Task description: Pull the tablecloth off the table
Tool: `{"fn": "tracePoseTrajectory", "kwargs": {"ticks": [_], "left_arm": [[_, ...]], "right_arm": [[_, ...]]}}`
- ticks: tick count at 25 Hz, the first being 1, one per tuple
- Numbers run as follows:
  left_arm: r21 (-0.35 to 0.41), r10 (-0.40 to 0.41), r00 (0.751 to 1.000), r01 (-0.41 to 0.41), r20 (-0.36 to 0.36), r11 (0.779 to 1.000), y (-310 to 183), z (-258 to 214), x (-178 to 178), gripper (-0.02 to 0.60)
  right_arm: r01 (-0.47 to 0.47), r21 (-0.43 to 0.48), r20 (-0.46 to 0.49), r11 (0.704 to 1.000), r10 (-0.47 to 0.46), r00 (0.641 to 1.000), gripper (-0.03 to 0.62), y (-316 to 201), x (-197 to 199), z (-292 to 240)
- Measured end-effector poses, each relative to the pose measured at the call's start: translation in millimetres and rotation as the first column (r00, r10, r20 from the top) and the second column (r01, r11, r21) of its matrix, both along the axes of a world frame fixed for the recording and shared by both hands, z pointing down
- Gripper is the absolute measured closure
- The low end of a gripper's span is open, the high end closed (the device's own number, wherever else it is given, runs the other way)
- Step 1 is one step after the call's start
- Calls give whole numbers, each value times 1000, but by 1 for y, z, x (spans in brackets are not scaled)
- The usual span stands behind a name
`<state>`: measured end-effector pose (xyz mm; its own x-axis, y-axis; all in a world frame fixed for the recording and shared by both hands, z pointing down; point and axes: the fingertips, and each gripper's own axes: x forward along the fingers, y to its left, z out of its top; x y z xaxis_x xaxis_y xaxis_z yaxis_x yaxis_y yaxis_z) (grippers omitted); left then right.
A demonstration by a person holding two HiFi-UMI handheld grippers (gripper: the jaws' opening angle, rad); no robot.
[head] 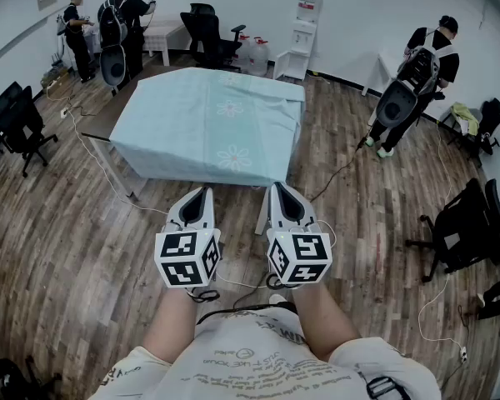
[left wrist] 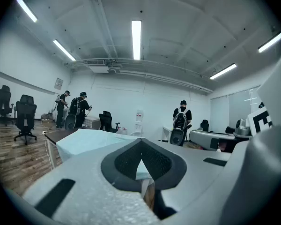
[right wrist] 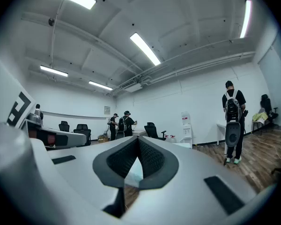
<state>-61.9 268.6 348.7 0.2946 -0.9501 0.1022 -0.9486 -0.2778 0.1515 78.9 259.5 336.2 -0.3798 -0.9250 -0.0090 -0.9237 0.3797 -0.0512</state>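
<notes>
A pale blue tablecloth (head: 207, 123) with flower prints covers the table (head: 117, 172) ahead of me, and its near hem hangs over the front edge. My left gripper (head: 202, 193) and right gripper (head: 280, 192) are side by side just short of that hem, both shut with nothing between the jaws. In the left gripper view the tablecloth (left wrist: 84, 142) shows beyond the left gripper's (left wrist: 141, 146) closed tips. The right gripper (right wrist: 137, 145) view shows only a sliver of the cloth (right wrist: 135, 173) between its closed tips.
Wooden floor all round the table. Black office chairs stand at the left (head: 21, 123), behind the table (head: 210, 32) and at the right (head: 467, 227). People with backpacks stand at the far left (head: 117, 23) and far right (head: 412, 82). Cables (head: 96, 152) trail over the floor.
</notes>
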Motion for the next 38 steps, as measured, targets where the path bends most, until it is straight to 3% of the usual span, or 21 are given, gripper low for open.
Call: {"fn": "tracePoseTrajectory", "kwargs": {"ticks": [9,16,26,38], "left_arm": [[-31,30,1000,-30,-6,999,8,11,7,569],[-64,37,999,-37,-1,997,-8,24,5,569],[-104,43,999,-41,16,994,-74,37,-19,569],[-121,48,999,-47,7,992,-216,34,-23,569]], "right_arm": [[-28,-27,17,999,29,999,580,15,9,7],[-36,-56,9,998,36,999,580,-2,7,19],[-69,-76,15,995,70,997,580,-75,-9,31],[-75,-90,16,993,77,997,580,-219,-10,28]]}}
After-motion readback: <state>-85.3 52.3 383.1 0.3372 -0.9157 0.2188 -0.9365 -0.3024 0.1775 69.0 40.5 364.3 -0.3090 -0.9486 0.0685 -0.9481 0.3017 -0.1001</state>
